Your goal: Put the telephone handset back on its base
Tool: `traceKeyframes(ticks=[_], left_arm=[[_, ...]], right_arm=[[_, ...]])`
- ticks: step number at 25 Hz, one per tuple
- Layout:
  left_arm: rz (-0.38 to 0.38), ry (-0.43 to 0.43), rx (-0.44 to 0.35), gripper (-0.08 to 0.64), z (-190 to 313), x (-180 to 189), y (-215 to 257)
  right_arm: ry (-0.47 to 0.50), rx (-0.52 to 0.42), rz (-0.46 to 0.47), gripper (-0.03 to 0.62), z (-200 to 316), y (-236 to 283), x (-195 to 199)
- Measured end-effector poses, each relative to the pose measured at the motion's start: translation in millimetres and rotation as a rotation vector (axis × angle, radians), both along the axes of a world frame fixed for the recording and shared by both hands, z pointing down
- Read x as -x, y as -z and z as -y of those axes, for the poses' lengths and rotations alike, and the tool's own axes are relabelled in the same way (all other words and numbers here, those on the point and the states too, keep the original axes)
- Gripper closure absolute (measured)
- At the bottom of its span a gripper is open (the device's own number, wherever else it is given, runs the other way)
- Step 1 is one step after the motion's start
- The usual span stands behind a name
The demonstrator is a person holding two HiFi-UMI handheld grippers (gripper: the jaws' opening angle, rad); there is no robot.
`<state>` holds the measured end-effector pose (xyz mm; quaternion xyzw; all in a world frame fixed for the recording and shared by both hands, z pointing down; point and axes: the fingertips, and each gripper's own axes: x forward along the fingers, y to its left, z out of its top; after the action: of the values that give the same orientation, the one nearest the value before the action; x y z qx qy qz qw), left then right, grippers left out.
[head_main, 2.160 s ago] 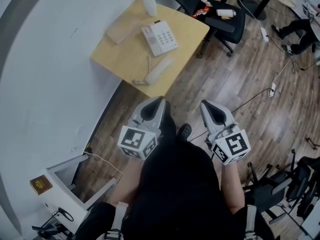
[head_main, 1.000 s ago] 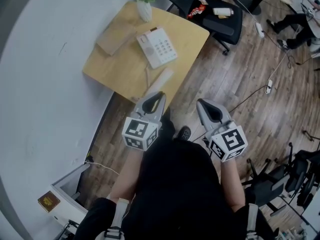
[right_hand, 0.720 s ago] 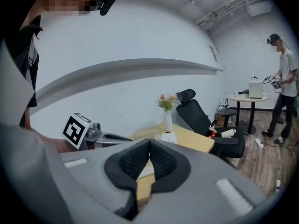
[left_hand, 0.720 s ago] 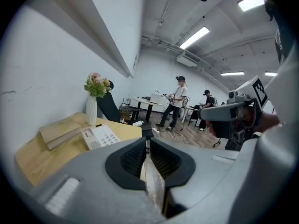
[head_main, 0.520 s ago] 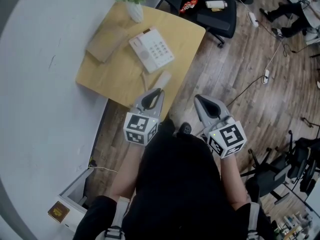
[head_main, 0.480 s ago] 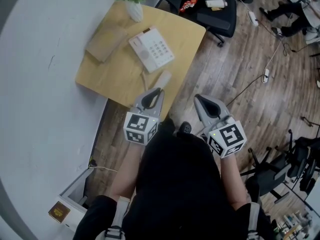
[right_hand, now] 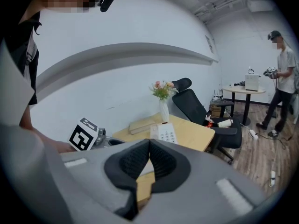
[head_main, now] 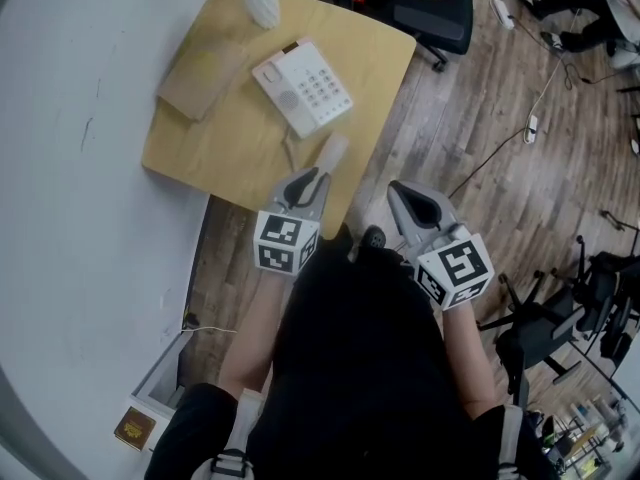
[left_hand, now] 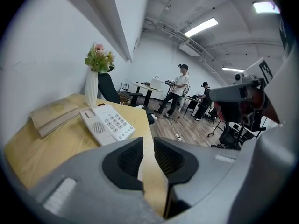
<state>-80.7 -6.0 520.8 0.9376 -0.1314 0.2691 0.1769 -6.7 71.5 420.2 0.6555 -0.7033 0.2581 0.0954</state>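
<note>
1. While the handset (head_main: 328,154) lies on the table (head_main: 190,138) at 5 o'clock of the base (head_main: 301,74), the left gripper (head_main: 309,176) hovers just at its 7 o'clock.
2. Its jaws have just been opening: slightly apart, nothing between.
3. Right gripper (head_main: 404,190): jaws together, empty.

White wall (head_main: 80,218), wood-plank floor (head_main: 470,98), light wooden table (head_main: 225,143), black office chair (head_main: 440,18), ceiling strip lights (left_hand: 201,27).

bright, even indoor light. long white ceiling strip lamps (left_hand: 203,26) glare mildly at the upper right of the left gripper view. the pale yellow wooden table top (head_main: 220,138) carries only soft shadows. all views bow outward, and the gripper views blacken at the corners. close up, the grey left gripper (left_hand: 148,141) looks soft.
</note>
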Motion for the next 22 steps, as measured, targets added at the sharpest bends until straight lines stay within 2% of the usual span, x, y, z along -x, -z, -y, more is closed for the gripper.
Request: traceKeyframes(ticks=[14,22], left_arm=[[0.202,-0.093,0.018,0.396,9,-3,-76],[0.278,-0.139,0.046,0.362,4,-1,-109]], right_arm=[[-0.085,0.052,0.019,0.589,11,-23,-8],[-0.099,0.070,0.030,0.589,12,-30,-2]])
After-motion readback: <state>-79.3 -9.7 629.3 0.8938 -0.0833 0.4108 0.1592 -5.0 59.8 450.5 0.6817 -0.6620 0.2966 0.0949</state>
